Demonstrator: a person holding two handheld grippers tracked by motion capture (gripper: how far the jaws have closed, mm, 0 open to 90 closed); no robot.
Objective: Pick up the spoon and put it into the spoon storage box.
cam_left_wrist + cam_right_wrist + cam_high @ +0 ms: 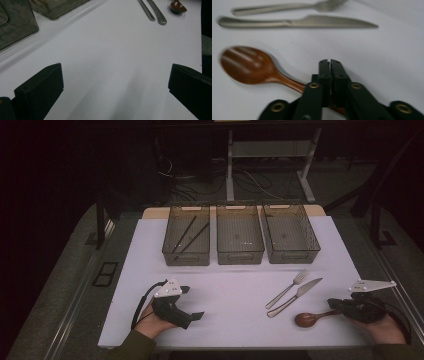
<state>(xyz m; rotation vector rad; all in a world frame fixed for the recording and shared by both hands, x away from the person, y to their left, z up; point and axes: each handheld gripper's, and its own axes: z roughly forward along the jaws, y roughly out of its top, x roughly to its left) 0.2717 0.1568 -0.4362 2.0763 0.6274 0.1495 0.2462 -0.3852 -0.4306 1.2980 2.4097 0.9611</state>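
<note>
A brown wooden spoon (306,319) lies at the front right of the white table mat (230,285), bowl to the left. Its handle runs under my right gripper (333,304). In the right gripper view the jaws of that gripper (329,61) stand together with only a hairline slit, over the handle of the spoon (249,65). A steel fork (287,290) and knife (295,297) lie side by side just beyond. My left gripper (192,302) rests at the front left, and its jaws (115,75) are spread wide over bare mat with nothing between them.
Three clear bins stand in a row at the back: the left bin (186,252) holds two dark chopsticks (190,234), the middle bin (239,255) and the right bin (292,254) look empty. The mat's front edge runs close to both hands.
</note>
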